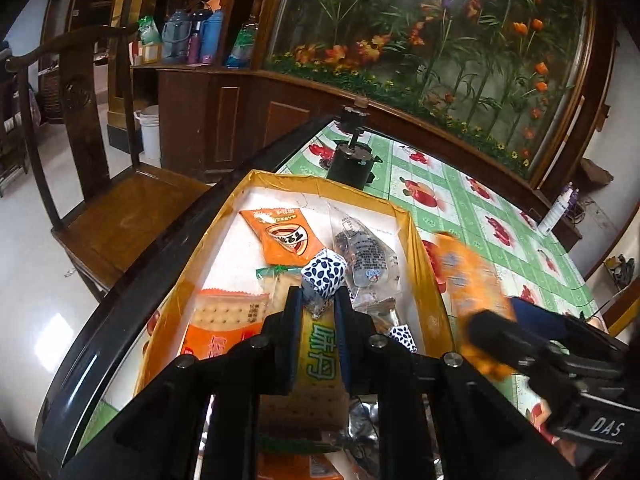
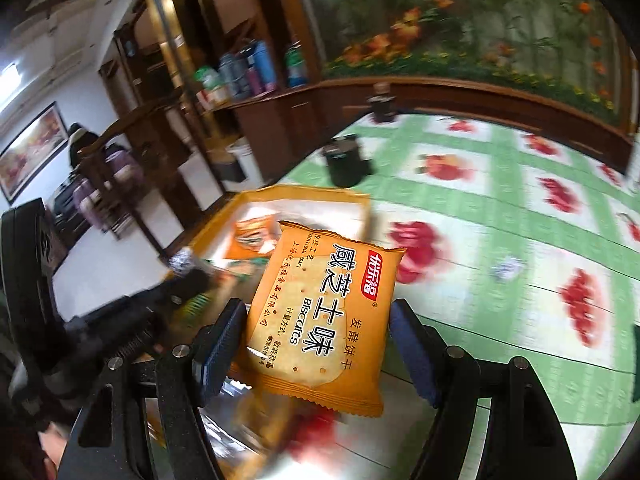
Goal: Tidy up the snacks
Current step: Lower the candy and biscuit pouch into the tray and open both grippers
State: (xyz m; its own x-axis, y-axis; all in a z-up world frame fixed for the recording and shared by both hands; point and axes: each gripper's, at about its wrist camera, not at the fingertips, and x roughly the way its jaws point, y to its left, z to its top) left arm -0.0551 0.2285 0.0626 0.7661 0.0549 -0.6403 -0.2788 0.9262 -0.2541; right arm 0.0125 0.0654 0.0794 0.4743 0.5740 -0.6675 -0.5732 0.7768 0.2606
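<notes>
The left claw (image 1: pixel 318 300) is pinched shut on a small candy (image 1: pixel 323 274) in a blue-and-white speckled wrapper, held over the yellow-walled box (image 1: pixel 430 284). Inside the box lie cracker packets (image 1: pixel 224 320), an orange sachet (image 1: pixel 282 238) and a clear packet (image 1: pixel 366 256). The right claw (image 2: pixel 320 344) stands wide, its pads gripping an orange biscuit packet (image 2: pixel 320 316) by its edges, just right of the box above the green fruit-print surface (image 2: pixel 500 208).
</notes>
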